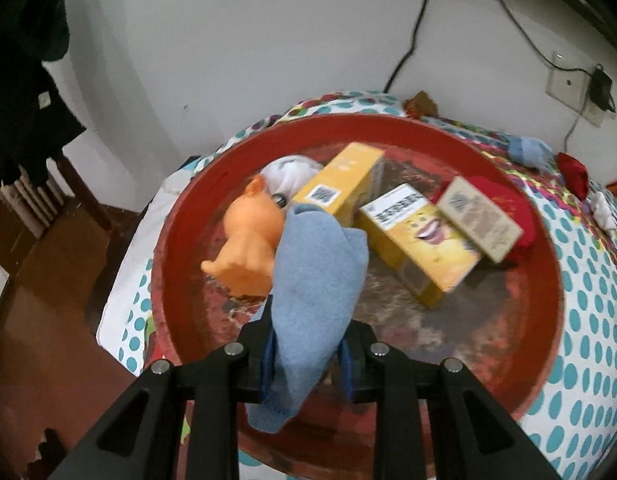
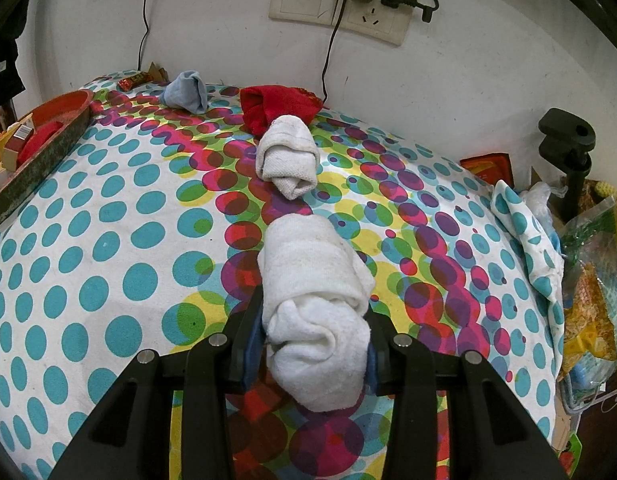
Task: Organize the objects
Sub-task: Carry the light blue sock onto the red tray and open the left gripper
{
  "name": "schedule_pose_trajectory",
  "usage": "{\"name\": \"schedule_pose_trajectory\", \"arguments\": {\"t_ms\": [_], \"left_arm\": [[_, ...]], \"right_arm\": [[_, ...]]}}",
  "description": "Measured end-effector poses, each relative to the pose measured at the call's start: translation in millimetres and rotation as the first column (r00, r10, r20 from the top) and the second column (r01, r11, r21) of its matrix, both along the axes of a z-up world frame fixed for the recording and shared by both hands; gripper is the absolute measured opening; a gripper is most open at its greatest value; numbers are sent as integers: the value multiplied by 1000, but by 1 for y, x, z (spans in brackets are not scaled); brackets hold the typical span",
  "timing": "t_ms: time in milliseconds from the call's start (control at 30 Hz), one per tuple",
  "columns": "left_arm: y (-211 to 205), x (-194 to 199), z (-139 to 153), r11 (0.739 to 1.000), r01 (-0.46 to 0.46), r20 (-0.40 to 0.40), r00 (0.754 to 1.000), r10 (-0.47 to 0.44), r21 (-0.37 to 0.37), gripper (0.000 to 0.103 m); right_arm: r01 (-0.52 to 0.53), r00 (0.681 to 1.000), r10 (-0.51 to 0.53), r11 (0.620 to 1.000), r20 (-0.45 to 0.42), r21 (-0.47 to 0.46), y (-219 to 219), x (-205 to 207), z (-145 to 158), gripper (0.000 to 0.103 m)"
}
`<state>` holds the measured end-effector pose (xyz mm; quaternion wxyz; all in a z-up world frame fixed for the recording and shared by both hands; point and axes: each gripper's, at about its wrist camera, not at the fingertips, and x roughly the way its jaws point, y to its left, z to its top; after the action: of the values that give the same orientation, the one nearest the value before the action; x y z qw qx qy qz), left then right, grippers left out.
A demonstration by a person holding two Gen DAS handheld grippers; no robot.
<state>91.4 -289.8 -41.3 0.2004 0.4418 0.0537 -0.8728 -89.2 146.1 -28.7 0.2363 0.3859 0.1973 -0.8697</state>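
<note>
Our left gripper [image 1: 306, 354] clamps a blue rolled sock [image 1: 316, 280] and holds it above the round red tray [image 1: 548, 280]. Inside that tray we see an orange toy figure [image 1: 248, 240], two yellow boxes [image 1: 420, 240] and a tan box [image 1: 482, 218]. Our right gripper [image 2: 308, 354] grips a white rolled sock [image 2: 316, 312] over the dotted cloth [image 2: 108, 240], well to the tray's right. Beyond it lie another white sock [image 2: 288, 158], a red sock [image 2: 276, 108] and a second blue sock [image 2: 188, 92].
</note>
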Motion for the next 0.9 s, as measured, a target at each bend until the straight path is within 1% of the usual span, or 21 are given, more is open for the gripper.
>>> {"name": "schedule_pose_trajectory", "arguments": {"t_ms": [100, 200, 367, 500, 567, 700, 900], "left_arm": [[-8, 0, -3, 1000, -4, -8, 1000, 4, 17, 27], [-10, -2, -4, 1000, 6, -14, 1000, -6, 11, 28], [-12, -6, -8, 999, 14, -20, 1000, -13, 33, 29], [-12, -7, -10, 999, 18, -21, 1000, -17, 48, 39], [-10, -6, -10, 998, 26, -29, 999, -24, 52, 40], [-4, -4, -6, 998, 36, -47, 998, -33, 54, 50], [7, -1, 4, 998, 58, -49, 997, -56, 35, 51]], "right_arm": [[0, 1000, 0, 1000, -2, 2, 0, 0, 0, 39], [-1, 1000, 1, 1000, -3, 4, 0, 0, 0, 39], [-1, 1000, 1, 1000, -9, 11, 0, 1, 0, 39], [-1, 1000, 1, 1000, -12, 16, -1, 1, 0, 39], [-1, 1000, 1, 1000, -13, 17, -1, 1, -1, 39], [0, 1000, 1, 1000, -13, 17, -1, 1, -1, 39], [-1, 1000, 1, 1000, -19, 24, -1, 2, -1, 39]]}}
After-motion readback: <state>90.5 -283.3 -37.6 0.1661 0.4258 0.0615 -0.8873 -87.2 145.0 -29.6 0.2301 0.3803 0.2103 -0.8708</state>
